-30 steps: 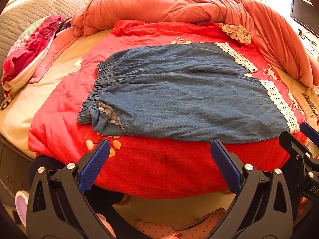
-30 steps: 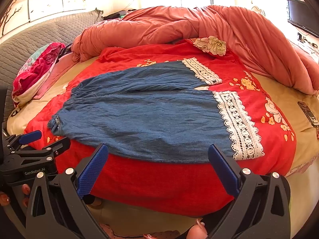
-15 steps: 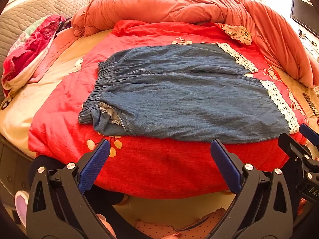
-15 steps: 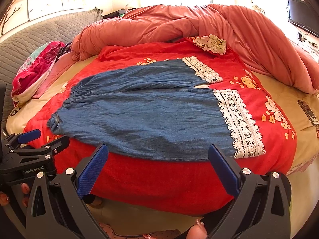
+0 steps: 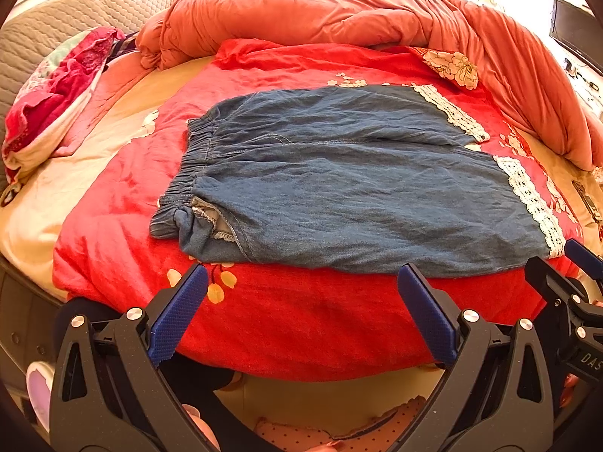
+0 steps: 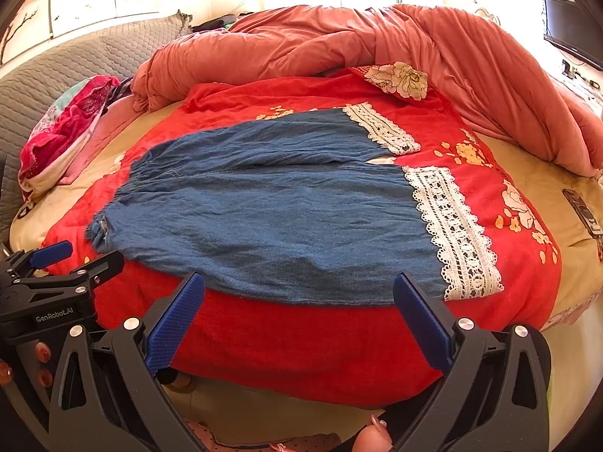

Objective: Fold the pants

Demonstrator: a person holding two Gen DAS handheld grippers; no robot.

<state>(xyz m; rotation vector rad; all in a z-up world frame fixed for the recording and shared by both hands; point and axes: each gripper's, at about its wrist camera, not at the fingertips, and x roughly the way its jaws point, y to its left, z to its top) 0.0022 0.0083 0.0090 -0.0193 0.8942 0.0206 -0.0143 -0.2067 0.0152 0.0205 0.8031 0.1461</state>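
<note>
Nearest in the left wrist view, the left tongs (image 5: 301, 310) hang just off the near edge of the bed, spread wide with nothing between their blue pads (image 5: 177, 316). At the far right of that view the right tongs (image 5: 582, 263) show beside them. In the right wrist view the right tongs (image 6: 299, 310) are likewise spread wide and hold nothing, poised just short of the near edge of the bed, with the left tongs (image 6: 52, 258) low on the left.

Beyond both tongs a red blanket (image 5: 301, 324) with flower prints drapes over the near edge of the bed. On it the pants (image 5: 350, 188) lie flat and unfolded: blue denim, set crosswise, the gathered elastic waistband (image 5: 188, 165) to the left and the two legs running to the right. Each leg ends in a white lace cuff (image 6: 456, 233); the near leg reaches closest to the tongs, its lower edge near the blanket's drop, and the far leg lies beside it, touching along the seam. A pocket lining (image 5: 211, 222) is turned out at the near left corner of the waist.

To the right a dark remote (image 6: 582, 213) rests on the tan sheet (image 6: 527, 165), well apart from the pants. To the far left a pink and red pillow (image 5: 49, 109) lies against the quilted grey headboard (image 5: 75, 19). At the far side a bunched salmon duvet (image 5: 339, 11) curves around the blanket, and a dark screen (image 6: 569, 26) hangs on the far right wall.
</note>
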